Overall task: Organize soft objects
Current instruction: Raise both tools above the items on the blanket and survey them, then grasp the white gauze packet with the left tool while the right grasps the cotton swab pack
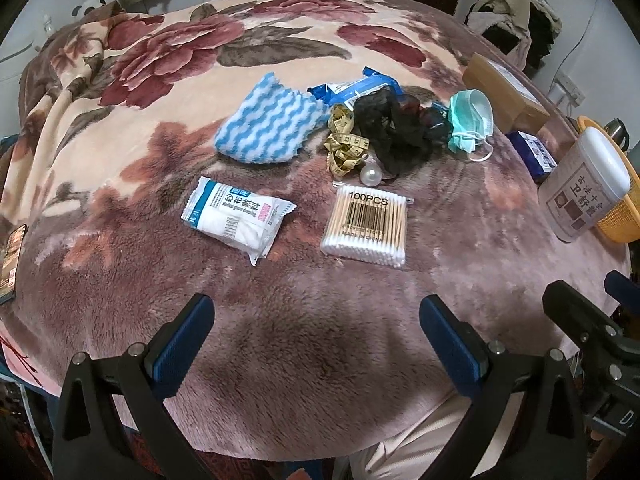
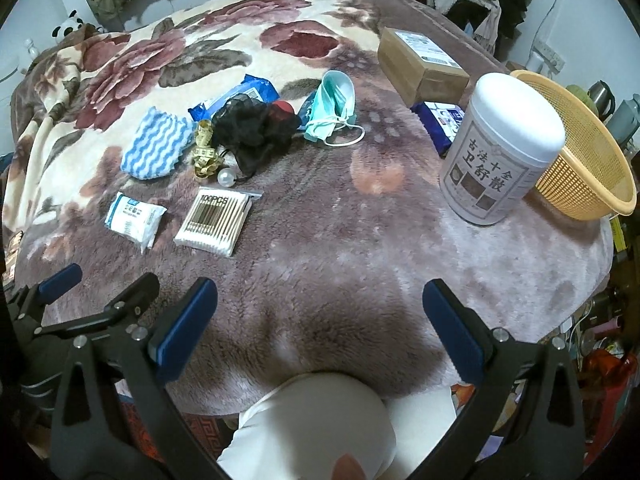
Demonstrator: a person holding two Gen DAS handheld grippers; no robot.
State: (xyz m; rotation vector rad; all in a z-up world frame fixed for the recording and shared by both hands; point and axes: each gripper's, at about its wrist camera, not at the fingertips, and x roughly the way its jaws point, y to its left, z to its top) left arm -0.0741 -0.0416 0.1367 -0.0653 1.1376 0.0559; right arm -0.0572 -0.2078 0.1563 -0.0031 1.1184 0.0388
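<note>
Soft objects lie on a floral blanket: a blue-and-white wavy cloth (image 1: 269, 122) (image 2: 157, 145), a black mesh bundle (image 1: 394, 128) (image 2: 252, 130), a green face mask (image 1: 470, 120) (image 2: 334, 106), a yellow tape measure (image 1: 344, 140) (image 2: 205, 150), a gauze packet (image 1: 236, 218) (image 2: 134, 218), a cotton swab pack (image 1: 368, 224) (image 2: 216, 220) and a pearl ball (image 1: 370, 176) (image 2: 225, 178). My left gripper (image 1: 316, 340) is open and empty over the near blanket edge. My right gripper (image 2: 320, 320) is open and empty beside it, to the right.
An orange mesh basket (image 2: 580, 148) (image 1: 618, 216) stands at the right edge behind a white canister (image 2: 500, 148) (image 1: 586, 188). A cardboard box (image 2: 420, 64) (image 1: 504, 92), a dark blue pack (image 2: 440, 120) (image 1: 532, 152) and a blue wrapper (image 1: 352, 88) (image 2: 240, 96) lie further back. A phone (image 1: 10, 256) lies at the left edge.
</note>
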